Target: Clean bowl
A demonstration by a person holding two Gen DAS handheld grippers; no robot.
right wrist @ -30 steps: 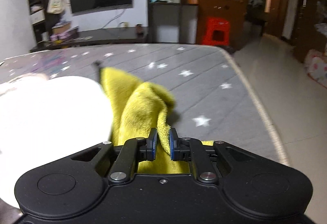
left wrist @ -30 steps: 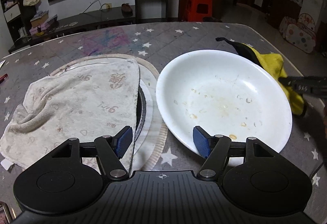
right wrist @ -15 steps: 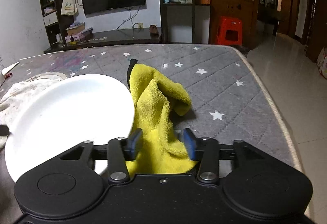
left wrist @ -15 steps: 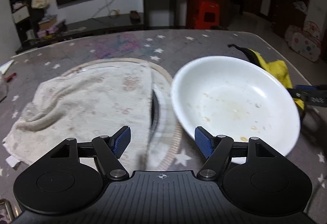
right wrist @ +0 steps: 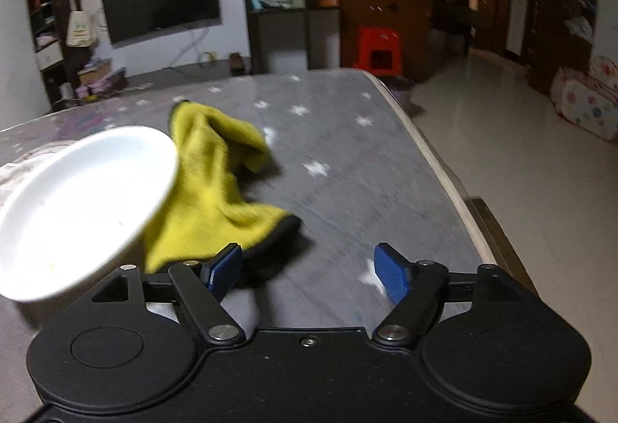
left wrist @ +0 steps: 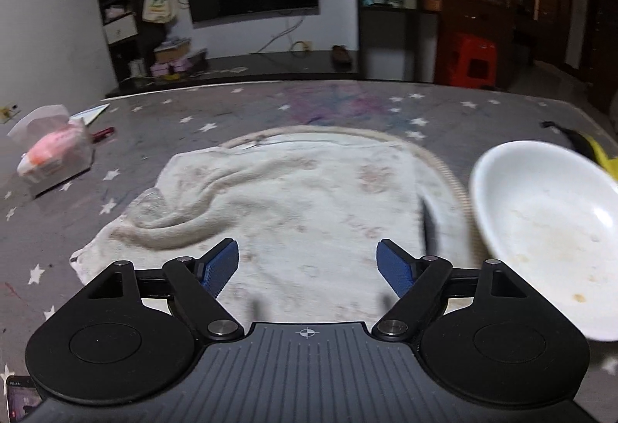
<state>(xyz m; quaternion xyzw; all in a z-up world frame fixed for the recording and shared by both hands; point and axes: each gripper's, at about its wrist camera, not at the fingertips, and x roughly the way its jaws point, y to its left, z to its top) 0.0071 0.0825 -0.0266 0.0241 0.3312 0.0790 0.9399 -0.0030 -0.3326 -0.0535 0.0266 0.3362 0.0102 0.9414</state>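
white bowl (left wrist: pixel 548 230) upright on starred table, food smears inside; crumpled yellow cloth (right wrist: pixel 216 187) touching its right rim.

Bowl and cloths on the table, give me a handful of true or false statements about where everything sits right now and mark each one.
1. The white bowl has food smears inside. True.
2. The right tool is clamped on the yellow cloth. False: its jaws are opening with only bare table between them, and the cloth lies loose on the table.
3. The yellow cloth lies next to the bowl. True.
4. The left tool holds the bowl's rim. False: it hangs over the beige towel with jaws opening and gripping nothing.
5. The beige towel lies inside the bowl. False: it is spread on the table beside the bowl.
6. A red stool stands on the floor beyond the table. True.
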